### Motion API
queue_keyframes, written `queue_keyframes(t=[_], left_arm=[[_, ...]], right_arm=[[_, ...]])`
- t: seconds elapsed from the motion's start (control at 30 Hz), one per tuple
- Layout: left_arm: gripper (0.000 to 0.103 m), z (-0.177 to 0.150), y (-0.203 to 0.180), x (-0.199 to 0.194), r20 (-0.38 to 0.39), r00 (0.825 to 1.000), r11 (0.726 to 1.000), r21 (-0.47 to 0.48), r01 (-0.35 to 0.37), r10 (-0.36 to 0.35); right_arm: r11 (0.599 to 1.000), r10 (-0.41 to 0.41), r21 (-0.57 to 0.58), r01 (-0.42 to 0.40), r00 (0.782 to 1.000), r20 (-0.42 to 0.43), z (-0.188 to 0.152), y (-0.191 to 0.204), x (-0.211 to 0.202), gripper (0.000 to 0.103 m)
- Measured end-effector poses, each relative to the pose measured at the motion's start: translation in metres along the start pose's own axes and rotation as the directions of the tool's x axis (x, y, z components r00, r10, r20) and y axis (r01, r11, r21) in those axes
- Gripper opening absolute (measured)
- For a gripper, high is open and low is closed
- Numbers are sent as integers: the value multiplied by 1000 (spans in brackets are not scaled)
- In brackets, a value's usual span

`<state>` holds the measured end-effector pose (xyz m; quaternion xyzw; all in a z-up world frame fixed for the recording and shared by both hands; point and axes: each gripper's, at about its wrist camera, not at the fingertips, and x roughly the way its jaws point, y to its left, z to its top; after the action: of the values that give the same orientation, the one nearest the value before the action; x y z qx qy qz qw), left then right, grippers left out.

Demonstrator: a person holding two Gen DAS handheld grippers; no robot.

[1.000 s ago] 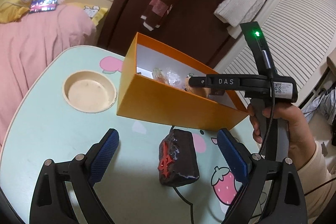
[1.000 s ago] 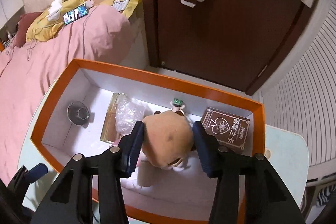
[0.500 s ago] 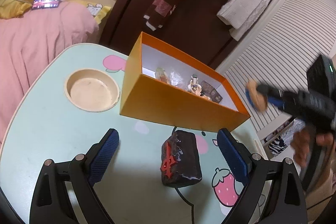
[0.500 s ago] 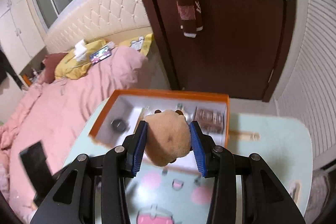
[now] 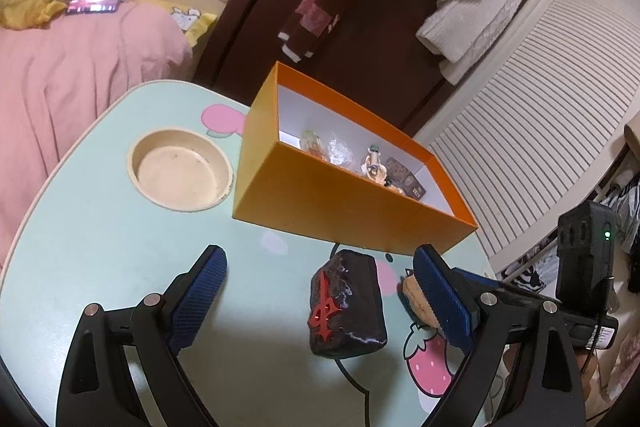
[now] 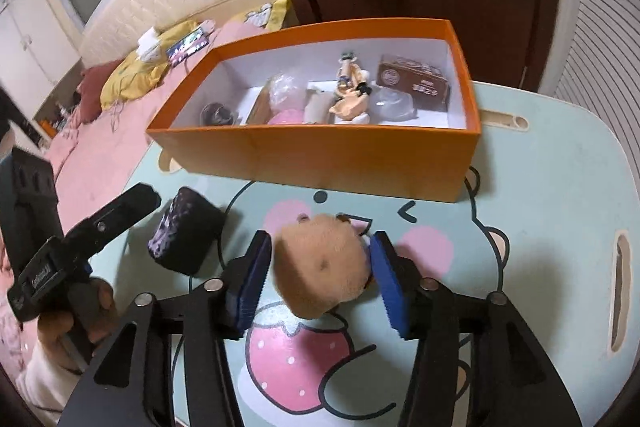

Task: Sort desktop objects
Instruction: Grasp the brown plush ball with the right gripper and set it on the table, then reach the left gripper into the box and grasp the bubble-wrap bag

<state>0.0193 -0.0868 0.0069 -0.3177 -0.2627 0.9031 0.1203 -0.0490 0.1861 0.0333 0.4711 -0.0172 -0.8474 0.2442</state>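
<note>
Right gripper fingers are gripping the plush hamster, seemingly just above the counter; left gripper fingers are gaping around the black block

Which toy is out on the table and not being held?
The black block with the red mark. The brown plush sits between the right gripper pads; the figurine is boxed.

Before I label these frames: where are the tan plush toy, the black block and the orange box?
Tan plush toy [image 6: 320,263], right wrist view, its back.
Black block [image 5: 352,303], left wrist view, top face.
Orange box [image 6: 320,155], right wrist view, front wall.
</note>
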Motion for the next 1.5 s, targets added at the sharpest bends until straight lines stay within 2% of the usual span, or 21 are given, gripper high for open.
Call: queue_keyframes(t=[0.03, 0.1, 0.23, 0.33, 0.5, 0.57, 0.6, 0.63, 0.67, 0.7, 0.77, 0.83, 0.9, 0.97, 1.03, 1.2, 1.33, 1.43, 1.5], left_arm=[[94, 0, 1, -1, 7, 1000, 1000, -3, -2, 2], [94, 1, 3, -5, 26, 1000, 1000, -17, -7, 8], [94, 7, 6, -11, 56, 998, 999, -46, -21, 24], [94, 20, 1, -16, 62, 997, 998, -46, -53, 55], [94, 68, -38, -13, 45, 996, 996, 34, -81, 80], [89, 87, -58, -2, 14, 993, 987, 102, -121, 120], [81, 94, -67, 8, -16, 988, 978, 146, -149, 153], [73, 101, -77, 18, -44, 981, 966, 192, -175, 187], [69, 104, -86, 32, -78, 970, 949, 238, -206, 230], [60, 108, -94, 47, -110, 955, 930, 285, -234, 274], [49, 109, -103, 74, -183, 931, 908, 343, -240, 315], [39, 108, -102, 103, -247, 899, 895, 361, -260, 361], [36, 106, -100, 125, -295, 869, 885, 372, -278, 397], [36, 105, -97, 141, -325, 855, 887, 368, -279, 404], [36, 103, -97, 149, -330, 850, 882, 378, -279, 411], [35, 97, -94, 166, -312, 816, 835, 442, -329, 486], [29, 97, -95, 164, -305, 819, 830, 453, -325, 487], [28, 98, -95, 153, -299, 841, 851, 429, -303, 451], [28, 107, -99, 133, -270, 875, 877, 390, -282, 402]], right_arm=[[1000, 10, 8, -10, 1000, 17, 0, -2, -3, 64], [999, 37, 15, -38, 997, 73, -1, -5, -12, 69], [999, 50, -5, -50, 986, 156, -6, -11, -24, 71], [999, 43, 18, -47, 983, 180, -12, -21, -24, 71], [997, 56, 34, -64, 979, 196, -21, -29, -22, 71], [996, 70, 32, -78, 975, 211, -25, -29, -26, 71], [995, 81, 31, -90, 972, 219, -26, -29, -27, 71], [995, 87, 32, -97, 971, 222, -27, -30, -28, 71], [994, 93, 34, -104, 970, 223, -27, -31, -28, 71], [993, 98, 41, -110, 971, 220, -27, -32, -28, 71], [990, 113, 58, -128, 971, 212, -29, -35, -29, 71], [987, 124, 73, -142, 969, 213, -29, -39, -29, 71], [985, 130, 86, -151, 968, 214, -30, -42, -30, 71], [981, 140, 103, -165, 967, 212, -30, -45, -30, 71], [977, 150, 118, -177, 967, 208, -29, -47, -29, 71], [971, 165, 137, -194, 966, 197, -30, -50, -27, 71], [969, 171, 144, -200, 967, 189, -30, -50, -26, 71], [969, 170, 149, -199, 967, 188, -30, -50, -26, 71], [968, 170, 150, -199, 967, 188, -30, -51, -26, 71]])
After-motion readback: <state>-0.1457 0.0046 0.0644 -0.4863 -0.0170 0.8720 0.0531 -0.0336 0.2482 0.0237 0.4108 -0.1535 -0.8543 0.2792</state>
